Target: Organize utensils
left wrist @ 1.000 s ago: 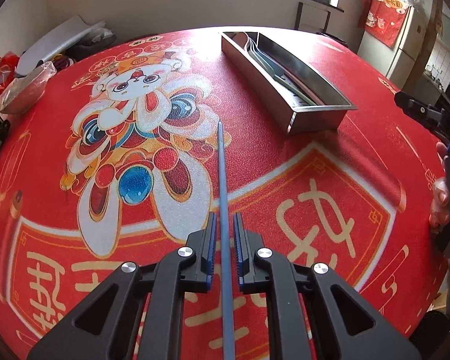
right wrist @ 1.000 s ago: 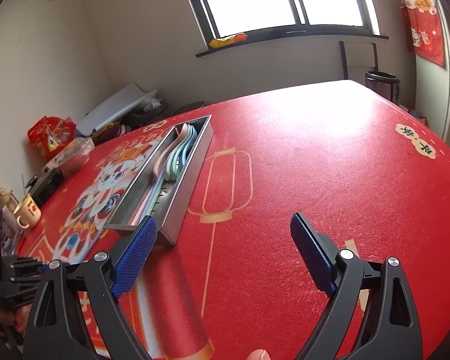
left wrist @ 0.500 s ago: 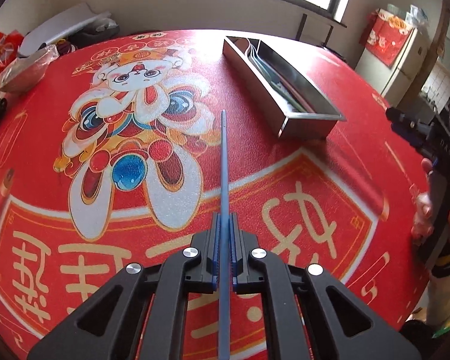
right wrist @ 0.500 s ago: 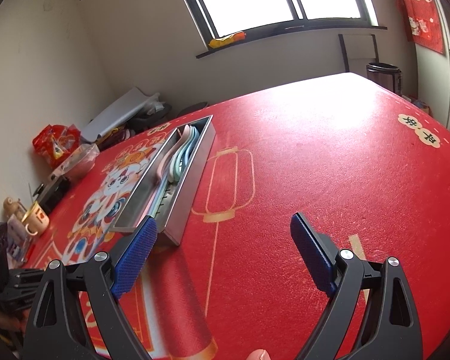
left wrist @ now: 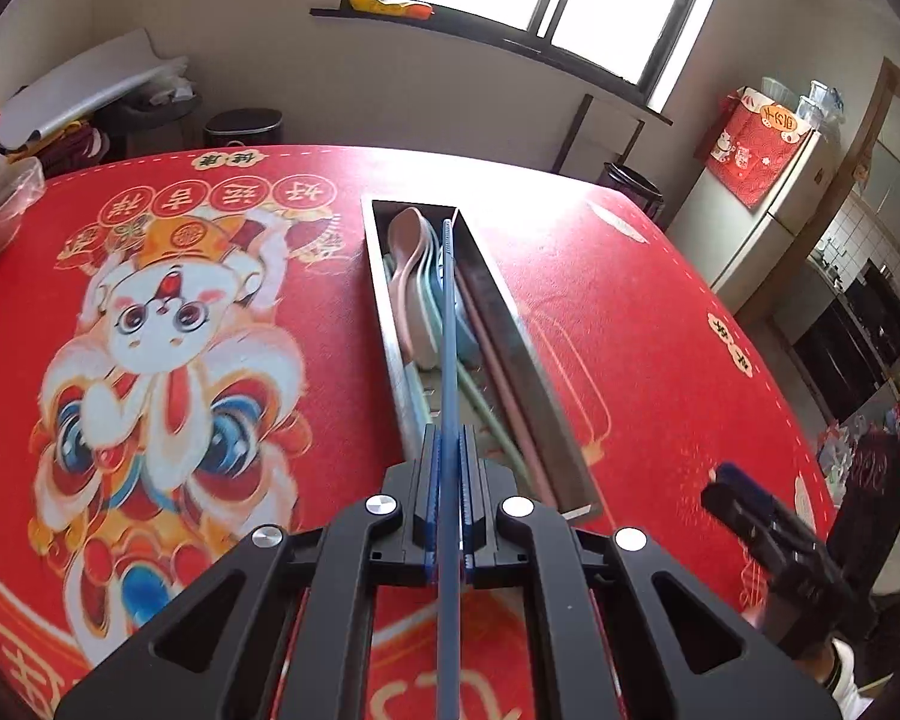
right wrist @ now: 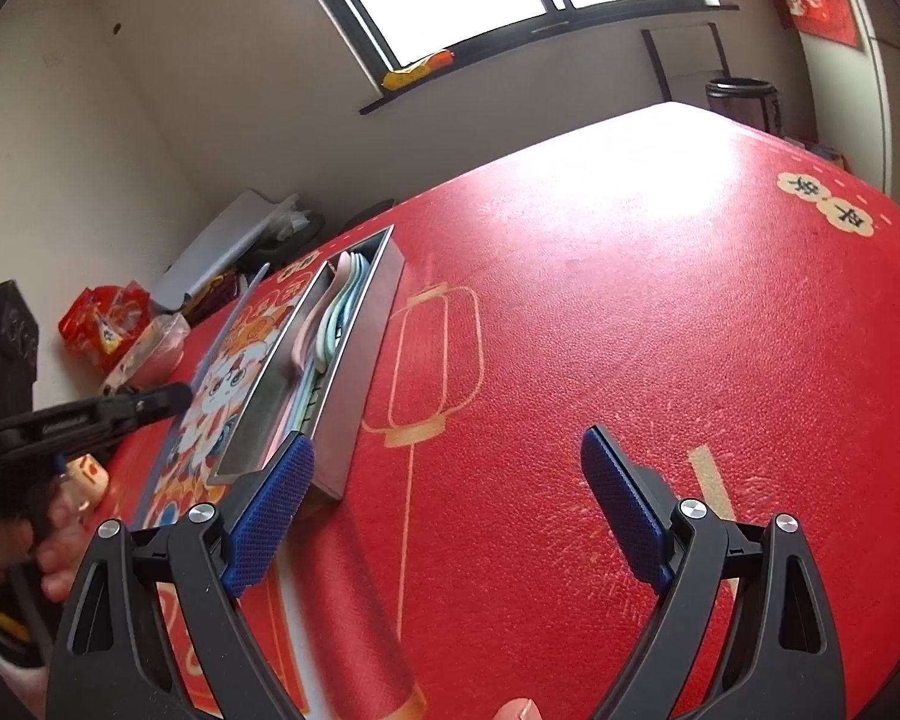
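Note:
My left gripper [left wrist: 448, 450] is shut on a blue chopstick [left wrist: 448, 324] and holds it in the air, lengthwise over the long steel tray [left wrist: 534, 360]. The tray holds pink and pale green spoons [left wrist: 411, 264] and pink and green chopsticks [left wrist: 498, 372]. In the right wrist view the tray [right wrist: 354, 336] lies to the left, with the left gripper [right wrist: 177, 396] and the raised blue chopstick [right wrist: 228, 324] beyond it. My right gripper [right wrist: 444, 480] is open and empty above the red tablecloth, its left finger [right wrist: 270, 510] close to the tray's near end.
A red tablecloth [left wrist: 150, 330] with a cartoon print covers the table. A plastic bowl [left wrist: 0, 204] and snack bags [right wrist: 105, 318] sit at the table's left edge. My right gripper shows at the lower right of the left wrist view [left wrist: 768, 534]. A bin [right wrist: 741, 99] stands beyond the far edge.
My left gripper closed on the blue chopstick, lifted it off the cloth and swung it right, over the tray. My right gripper stayed open, almost in place.

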A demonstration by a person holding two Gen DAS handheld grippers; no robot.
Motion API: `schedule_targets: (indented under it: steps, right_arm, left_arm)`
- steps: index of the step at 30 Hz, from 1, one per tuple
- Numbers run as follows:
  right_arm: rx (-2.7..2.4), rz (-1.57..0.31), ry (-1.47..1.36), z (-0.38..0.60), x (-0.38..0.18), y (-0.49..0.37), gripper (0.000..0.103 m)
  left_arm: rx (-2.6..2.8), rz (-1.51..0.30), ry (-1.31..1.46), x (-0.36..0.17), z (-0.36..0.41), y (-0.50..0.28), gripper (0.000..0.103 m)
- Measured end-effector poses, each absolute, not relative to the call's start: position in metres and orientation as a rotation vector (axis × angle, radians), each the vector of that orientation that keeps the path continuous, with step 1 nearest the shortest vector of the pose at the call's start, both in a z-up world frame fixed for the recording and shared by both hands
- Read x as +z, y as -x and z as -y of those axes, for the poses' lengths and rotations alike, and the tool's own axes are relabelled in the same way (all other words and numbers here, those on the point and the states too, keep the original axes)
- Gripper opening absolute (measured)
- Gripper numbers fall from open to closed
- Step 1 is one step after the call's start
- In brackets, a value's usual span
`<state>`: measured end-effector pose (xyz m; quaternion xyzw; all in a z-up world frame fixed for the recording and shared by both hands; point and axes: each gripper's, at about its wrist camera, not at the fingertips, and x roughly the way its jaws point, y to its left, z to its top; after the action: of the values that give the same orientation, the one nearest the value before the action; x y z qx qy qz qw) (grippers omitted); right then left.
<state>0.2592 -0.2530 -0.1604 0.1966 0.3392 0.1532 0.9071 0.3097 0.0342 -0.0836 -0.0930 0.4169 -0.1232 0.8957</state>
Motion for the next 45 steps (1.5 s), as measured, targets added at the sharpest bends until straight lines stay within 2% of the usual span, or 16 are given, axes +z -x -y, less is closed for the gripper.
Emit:
schedule_targets:
  steps: [8,21,27,29,33,35,40,45]
  right_arm:
    - [0.324,-0.72,-0.48,0.263,-0.169,-0.264,0.087]
    - [0.329,-0.737,-0.497,0.266,-0.173,-0.267,0.087]
    - [0.313,-0.743,-0.499,0.265,-0.173,-0.27,0.087]
    - [0.303,-0.743,-0.496,0.265,-0.173,-0.27,0.087]
    - [0.272,-0.737,-0.471,0.263,-0.171,-0.267,0.087]
    - [0.248,-0.736,-0.448,0.261,-0.169,-0.266,0.087]
    - [0.149,-0.725,-0.322,0.252,-0.153,-0.26,0.087]
    - [0.038,-0.663,-0.257,0.261,-0.115,-0.235,0.087]
  left_arm:
    - [-0.231,-0.966,0.213,-0.108,0.001,-0.391,0.006]
    - [-0.226,-1.006,0.189,-0.136,0.008,-0.405,0.007]
    - [-0.264,-0.94,0.11,-0.118,0.012,-0.384,0.031]
    - [-0.267,-0.908,0.066,-0.109,0.012,-0.373,0.045]
    - [-0.266,-0.846,0.014,-0.093,0.004,-0.348,0.064]
    - [-0.257,-0.811,-0.015,-0.086,-0.001,-0.333,0.076]
    - [-0.236,-0.714,-0.079,-0.065,-0.017,-0.29,0.091]
    - [-0.218,-0.601,-0.099,-0.038,-0.034,-0.243,0.095]
